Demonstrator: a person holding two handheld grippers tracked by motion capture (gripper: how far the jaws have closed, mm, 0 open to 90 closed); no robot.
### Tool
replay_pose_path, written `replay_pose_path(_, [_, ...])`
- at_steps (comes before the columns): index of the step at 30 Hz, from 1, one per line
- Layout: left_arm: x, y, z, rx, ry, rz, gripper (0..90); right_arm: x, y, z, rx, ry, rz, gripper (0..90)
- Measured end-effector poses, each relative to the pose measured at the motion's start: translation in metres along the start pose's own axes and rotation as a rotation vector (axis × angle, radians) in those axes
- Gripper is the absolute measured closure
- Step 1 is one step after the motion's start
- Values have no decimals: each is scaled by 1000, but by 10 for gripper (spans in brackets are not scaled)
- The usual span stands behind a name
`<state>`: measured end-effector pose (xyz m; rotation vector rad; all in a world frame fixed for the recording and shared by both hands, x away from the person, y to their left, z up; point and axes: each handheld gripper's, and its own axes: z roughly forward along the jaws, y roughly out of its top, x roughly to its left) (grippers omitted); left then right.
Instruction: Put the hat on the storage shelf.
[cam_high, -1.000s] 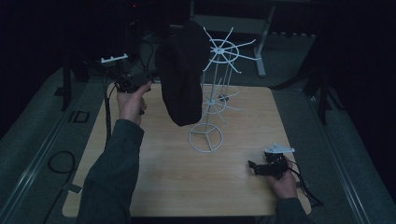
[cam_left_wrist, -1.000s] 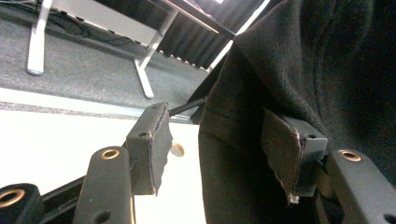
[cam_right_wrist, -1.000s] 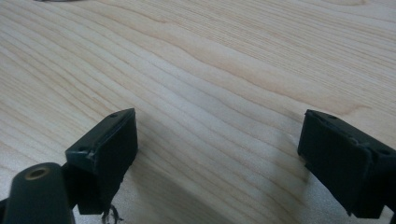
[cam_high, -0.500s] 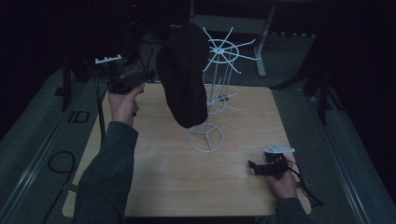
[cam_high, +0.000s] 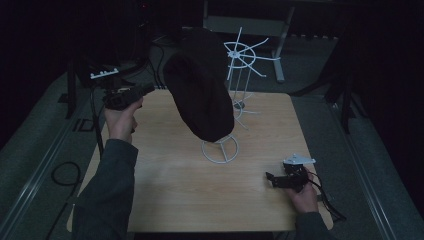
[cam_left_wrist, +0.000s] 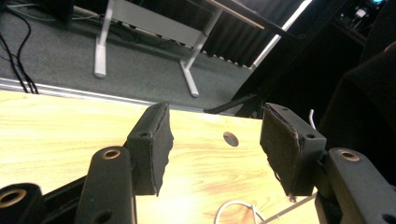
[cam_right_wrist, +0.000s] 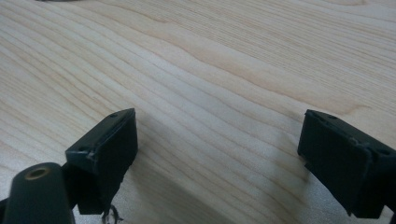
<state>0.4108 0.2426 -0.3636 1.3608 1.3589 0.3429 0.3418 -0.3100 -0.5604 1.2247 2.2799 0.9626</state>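
Note:
A black hat (cam_high: 200, 95) hangs on a white wire stand (cam_high: 246, 53), whose ring base (cam_high: 220, 149) sits mid-table. My left gripper (cam_high: 146, 90) is held up over the table's back left corner, pointing at the hat and a short way from it. In the left gripper view that gripper (cam_left_wrist: 215, 126) is open with nothing between the pads; the hat (cam_left_wrist: 366, 107) is dark at the right and the wire base (cam_left_wrist: 233, 207) lies below. My right gripper (cam_high: 270, 178) rests on the table at the front right, and in its own view the gripper (cam_right_wrist: 219, 135) is open over bare wood.
The wooden table (cam_high: 165, 190) has a small round hole (cam_left_wrist: 230, 138) near its back edge. Behind the left hand stands a black box with a white label (cam_high: 102, 75). Cables lie on the floor at the left (cam_high: 62, 172), and grey table legs (cam_high: 280, 47) stand beyond.
My left hand and gripper have drawn back to the left, away from the hat. The hat stays on the stand and the right gripper has not moved.

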Motion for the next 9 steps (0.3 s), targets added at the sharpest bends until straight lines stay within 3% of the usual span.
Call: replay_pose_path(9, [-3,-9,-12,39,100,105,438,0,0,0,0,1,1,119])
